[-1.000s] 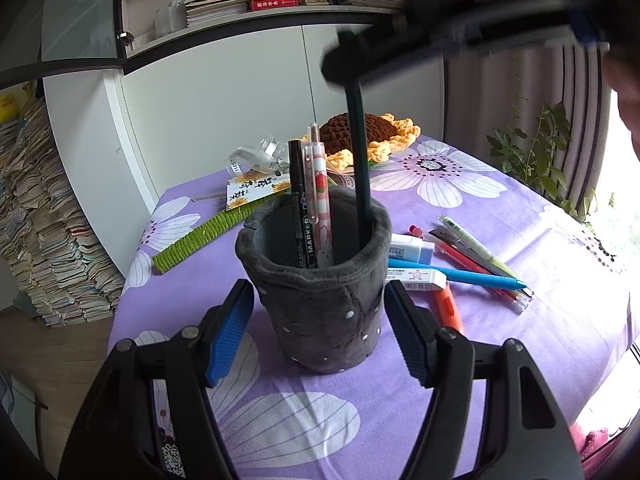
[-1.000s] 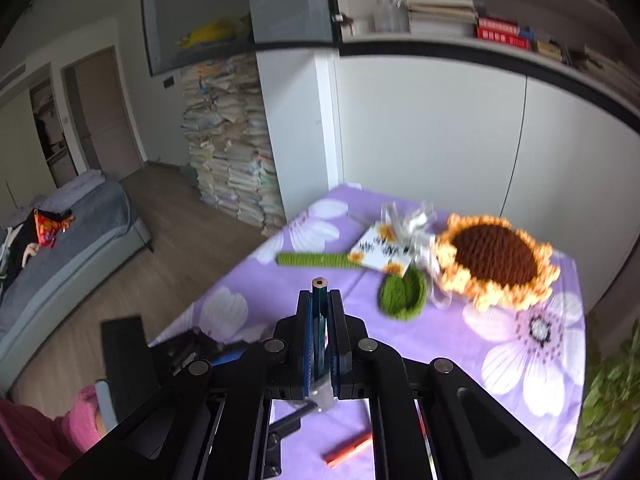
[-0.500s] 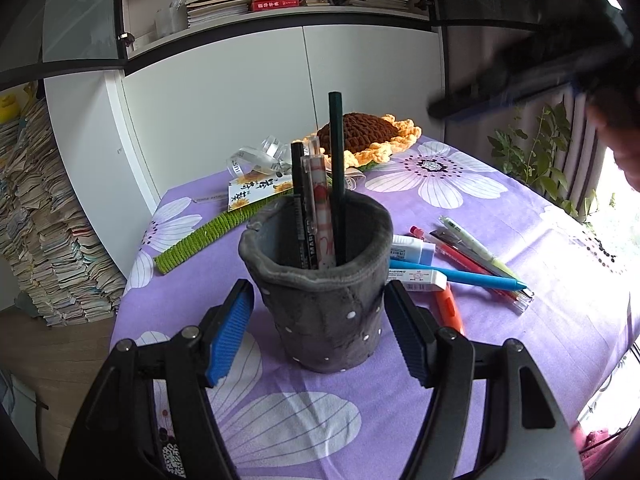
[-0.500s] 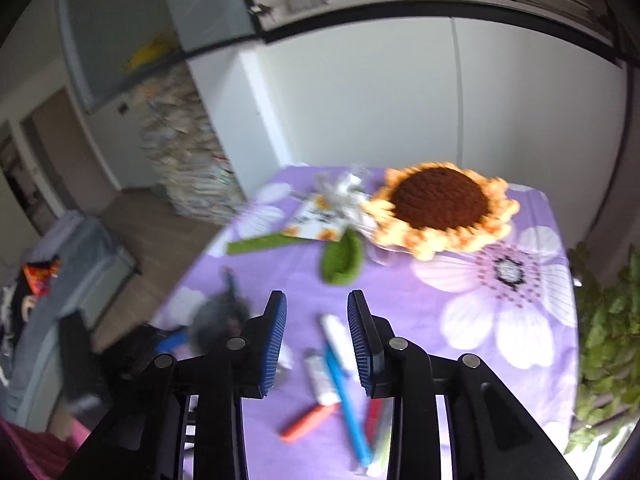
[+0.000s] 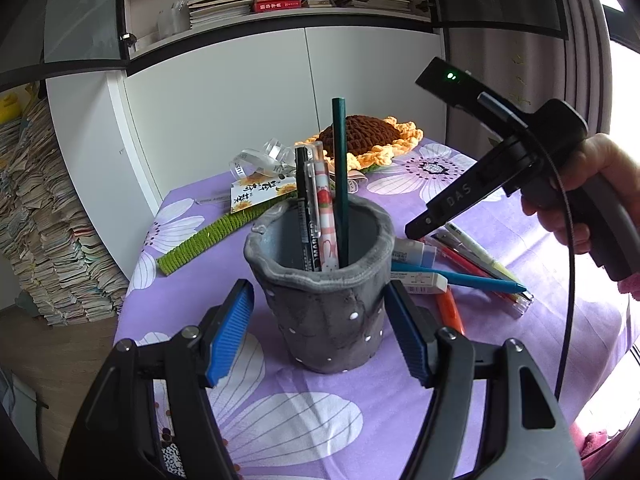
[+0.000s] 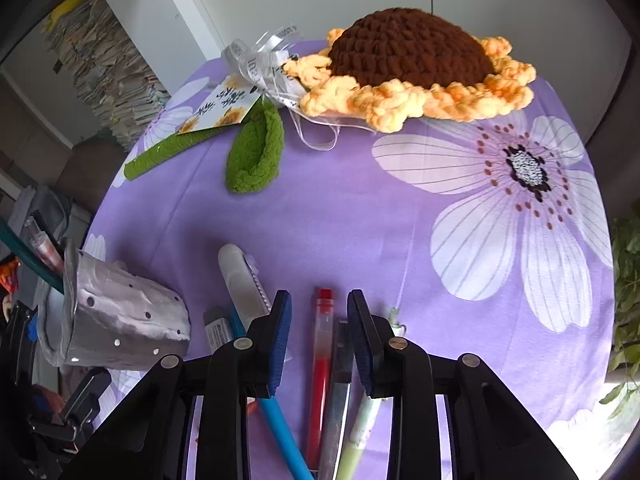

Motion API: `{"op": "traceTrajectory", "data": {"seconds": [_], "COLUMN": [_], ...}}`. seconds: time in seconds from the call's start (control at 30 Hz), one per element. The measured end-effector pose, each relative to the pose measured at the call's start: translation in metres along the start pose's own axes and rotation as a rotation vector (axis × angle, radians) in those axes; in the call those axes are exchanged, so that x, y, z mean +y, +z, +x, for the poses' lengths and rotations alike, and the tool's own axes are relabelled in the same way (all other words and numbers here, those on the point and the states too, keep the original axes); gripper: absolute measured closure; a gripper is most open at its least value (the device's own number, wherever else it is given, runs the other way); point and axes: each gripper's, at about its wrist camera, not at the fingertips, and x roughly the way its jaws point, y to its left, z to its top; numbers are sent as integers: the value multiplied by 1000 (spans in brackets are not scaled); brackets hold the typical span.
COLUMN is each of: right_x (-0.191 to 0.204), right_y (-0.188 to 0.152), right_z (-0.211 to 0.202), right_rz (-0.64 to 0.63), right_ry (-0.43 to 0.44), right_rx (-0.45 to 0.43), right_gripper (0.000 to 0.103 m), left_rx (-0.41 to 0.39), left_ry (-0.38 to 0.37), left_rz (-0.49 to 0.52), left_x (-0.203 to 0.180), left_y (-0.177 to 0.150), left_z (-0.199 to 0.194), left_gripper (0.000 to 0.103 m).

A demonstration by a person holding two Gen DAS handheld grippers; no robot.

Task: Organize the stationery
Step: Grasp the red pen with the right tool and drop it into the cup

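Note:
A grey felt pen holder (image 5: 320,312) stands on the purple flowered cloth with a dark green pencil (image 5: 340,184), a black marker (image 5: 304,208) and a pink pen (image 5: 325,220) upright in it. My left gripper (image 5: 318,336) has its blue pads against the holder's two sides. My right gripper (image 6: 320,332) is open and points down over a red pen (image 6: 322,344), which lies between its pads untouched. A grey pen (image 6: 338,380), a blue pen (image 6: 280,424) and a pale green pen (image 6: 360,432) lie alongside. A hand holds the right gripper (image 5: 420,228) just right of the holder.
A white eraser (image 5: 420,282) and an orange marker (image 5: 450,312) lie right of the holder. A crochet sunflower (image 6: 412,64), its green leaf (image 6: 256,156) and stem (image 5: 208,236), plus a ribbon and card, fill the far side. The table edge drops off at left toward paper stacks.
The right gripper let go of the green pencil, which now stands in the holder, then opened and swung right and down over the loose pens. The left gripper stayed put.

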Motion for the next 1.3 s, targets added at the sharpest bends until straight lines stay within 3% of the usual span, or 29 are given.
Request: {"op": "traceTrajectory", "data": {"seconds": [0.07, 0.17, 0.23, 0.33, 0.5, 0.87, 1.1, 1.3], "right_x": [1, 0, 3, 5, 12, 58, 90, 108], "right_y": [0, 2, 4, 4, 1, -20, -28, -33], "right_z": [4, 12, 13, 11, -37, -160, -199, -214], "right_rz": [2, -6, -17, -15, -4, -132, -200, -258], "right_ry": [-18, -23, -27, -15, 15, 52, 89, 144], "right_rx": [20, 41, 46, 36, -103, -434, -539, -566], "right_gripper": [72, 81, 93, 93, 93, 93, 93, 93], "left_rx": [-3, -5, -5, -6, -7, -26, -41, -43], "left_ry": [2, 0, -1, -3, -5, -13, -11, -7], "left_rz": [5, 6, 3, -2, 4, -29, -25, -18], "left_x": [-1, -1, -1, -1, -3, -2, -3, -3], "left_y": [0, 0, -1, -1, -1, -6, -8, -8], "left_z": [0, 0, -1, -1, -1, -2, -4, -4], "left_gripper": [36, 36, 36, 36, 36, 42, 43, 43]}}
